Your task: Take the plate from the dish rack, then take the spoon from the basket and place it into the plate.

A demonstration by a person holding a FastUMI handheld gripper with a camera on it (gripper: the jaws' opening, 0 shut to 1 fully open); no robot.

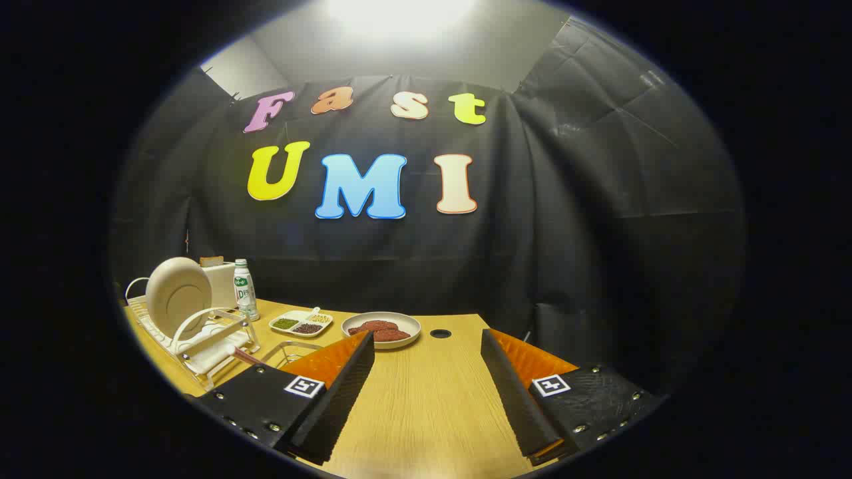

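- plate [177,295] standing upright in rack [200,346], at 10 o'clock from gripper [426,392]
- basket [293,349] sitting just ahead of left finger; spoon not discernible
- gripper hovering over table [426,399], fingers spread wide, gripping nothing

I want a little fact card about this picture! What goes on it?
plate: upright in the dish rack
dish rack: on the table's far side
bottle: behind the rack
divided tray: holds small foods, spoon resting on it
bowl: reddish food, just ahead of the fingers
gripper: open, holding nothing, over bare table
table: wooden
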